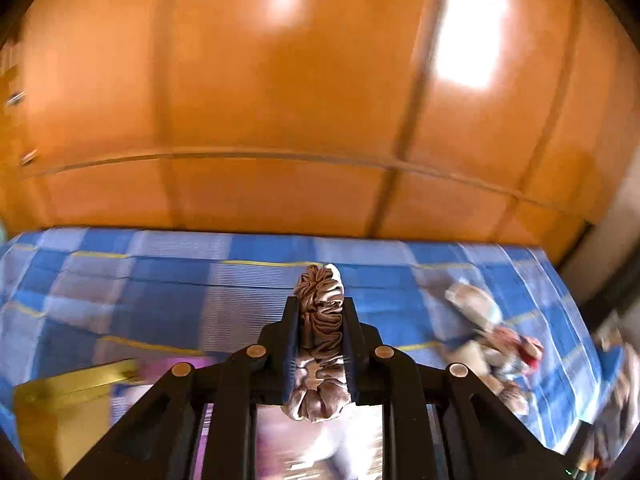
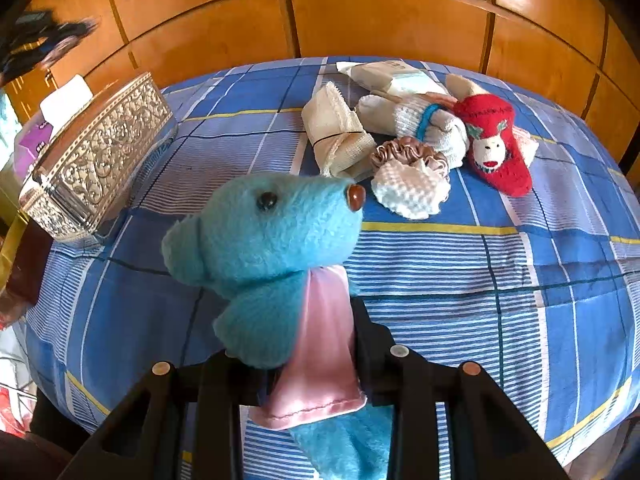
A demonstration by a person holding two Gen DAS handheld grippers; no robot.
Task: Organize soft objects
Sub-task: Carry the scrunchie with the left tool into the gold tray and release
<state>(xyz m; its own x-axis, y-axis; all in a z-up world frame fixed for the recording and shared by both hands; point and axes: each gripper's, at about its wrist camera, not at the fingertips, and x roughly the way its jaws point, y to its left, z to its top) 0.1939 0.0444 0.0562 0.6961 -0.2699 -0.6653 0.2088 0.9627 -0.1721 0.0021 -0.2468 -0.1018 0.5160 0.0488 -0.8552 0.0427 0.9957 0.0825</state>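
In the left wrist view my left gripper (image 1: 320,312) is shut on a taupe satin scrunchie (image 1: 320,300), which stands upright between the pads above the blue checked bedcover (image 1: 160,280). This view is blurred. In the right wrist view my right gripper (image 2: 296,320) is shut on a blue plush toy (image 2: 268,232) with a pink satin piece (image 2: 324,340). The toy's head rises above the fingers and hides the left one. Further back on the bedcover (image 2: 480,300) lie a second scrunchie (image 2: 404,152), a white knitted cloth (image 2: 412,192), a rolled white sock (image 2: 420,120) and a red sock toy (image 2: 496,148).
A silver embossed box (image 2: 96,160) stands at the bed's left edge, with a purple carton (image 2: 32,140) behind it. A cream gauze bundle (image 2: 336,136) and a white packet (image 2: 392,76) lie near the pile. A gold box (image 1: 68,408) shows at lower left. Wooden wardrobe doors (image 1: 280,100) stand behind the bed.
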